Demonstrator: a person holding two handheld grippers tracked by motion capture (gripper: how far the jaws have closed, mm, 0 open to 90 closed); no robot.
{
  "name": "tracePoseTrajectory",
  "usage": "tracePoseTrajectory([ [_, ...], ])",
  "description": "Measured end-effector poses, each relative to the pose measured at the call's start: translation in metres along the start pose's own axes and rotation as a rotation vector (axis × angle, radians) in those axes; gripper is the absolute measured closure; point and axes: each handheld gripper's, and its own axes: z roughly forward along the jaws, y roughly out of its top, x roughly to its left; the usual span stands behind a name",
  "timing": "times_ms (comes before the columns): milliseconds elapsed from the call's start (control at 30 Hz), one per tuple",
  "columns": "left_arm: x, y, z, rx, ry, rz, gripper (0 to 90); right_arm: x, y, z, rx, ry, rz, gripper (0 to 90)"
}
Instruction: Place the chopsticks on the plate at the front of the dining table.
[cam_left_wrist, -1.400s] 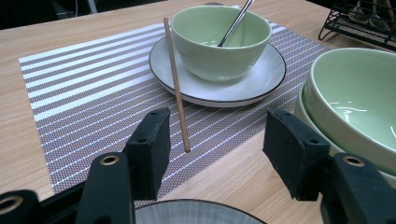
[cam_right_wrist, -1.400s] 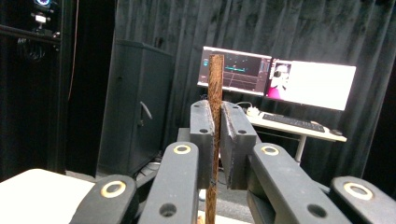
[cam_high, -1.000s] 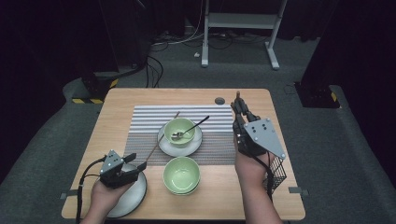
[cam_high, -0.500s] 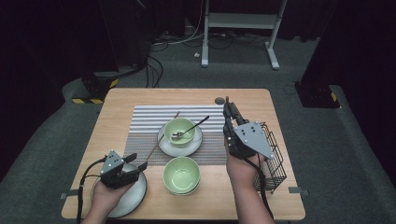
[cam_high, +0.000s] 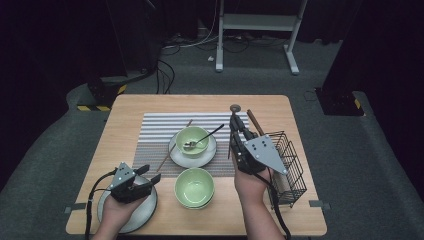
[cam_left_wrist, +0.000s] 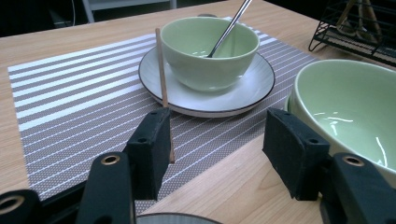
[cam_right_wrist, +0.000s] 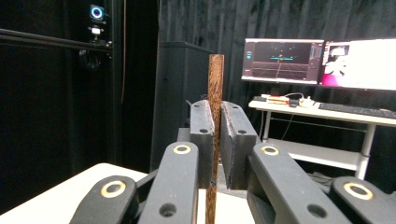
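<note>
My right gripper (cam_high: 237, 125) is raised over the table's right half, between the wire basket (cam_high: 289, 165) and the bowl on its saucer. It is shut on a brown chopstick (cam_right_wrist: 215, 88), which stands upright between the pads (cam_right_wrist: 204, 126). A second chopstick (cam_high: 175, 145) lies on the striped placemat (cam_high: 155, 131), leaning on the white saucer (cam_high: 176, 155). My left gripper (cam_high: 150, 174) rests low over a grey plate (cam_high: 145, 216) at the front left. It is open, with nothing between its jaws (cam_left_wrist: 217, 149).
A green bowl (cam_high: 192, 141) with a metal spoon (cam_high: 206, 135) sits on the saucer. Another green bowl (cam_high: 194, 186) stands in front of it, close to my left gripper (cam_left_wrist: 345, 107). The basket holds wooden utensils (cam_left_wrist: 359, 16). A small round disc (cam_high: 235, 107) lies near the far edge.
My right gripper has carried the chopstick left and slightly down, away from above the basket toward the saucer. The left gripper has stayed put.
</note>
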Motion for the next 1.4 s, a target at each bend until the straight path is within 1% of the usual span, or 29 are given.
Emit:
tracePoseTrajectory([
  [200,-0.003,-0.001,0.002,-0.010,-0.012,-0.003,40.7,0.005,-0.003,0.002,-0.003,0.022,0.014,83.9],
  [233,-0.004,0.000,0.002,-0.018,-0.014,-0.002,40.5,0.007,-0.004,0.003,-0.005,0.033,0.012,84.0],
  [267,-0.004,0.000,0.002,-0.018,-0.016,-0.007,40.4,0.009,-0.005,0.004,-0.002,0.039,0.017,84.0],
  [300,-0.005,0.000,0.002,-0.017,-0.016,-0.002,40.2,0.010,-0.005,0.004,-0.001,0.045,0.017,84.0],
  [600,-0.013,0.007,0.004,-0.040,-0.020,-0.003,37.1,0.020,-0.010,0.009,0.001,0.078,0.024,83.9],
  [633,-0.015,0.009,0.005,-0.041,-0.022,0.002,36.6,0.023,-0.012,0.010,0.001,0.086,0.024,84.0],
  [900,-0.023,0.017,0.013,-0.048,-0.037,0.008,35.7,0.030,-0.014,0.014,0.000,0.112,0.026,83.9],
  [1133,-0.027,0.024,0.022,-0.045,-0.051,0.005,35.4,0.036,-0.015,0.015,-0.006,0.135,0.026,83.9],
  [1233,-0.029,0.028,0.026,-0.053,-0.061,0.003,34.8,0.039,-0.014,0.015,-0.007,0.144,0.037,83.9],
  [1300,-0.030,0.031,0.028,-0.057,-0.066,0.008,34.8,0.041,-0.013,0.016,-0.010,0.150,0.033,83.9],
  [1400,-0.030,0.033,0.031,-0.064,-0.067,0.005,34.7,0.044,-0.011,0.017,-0.010,0.159,0.036,83.9],
])
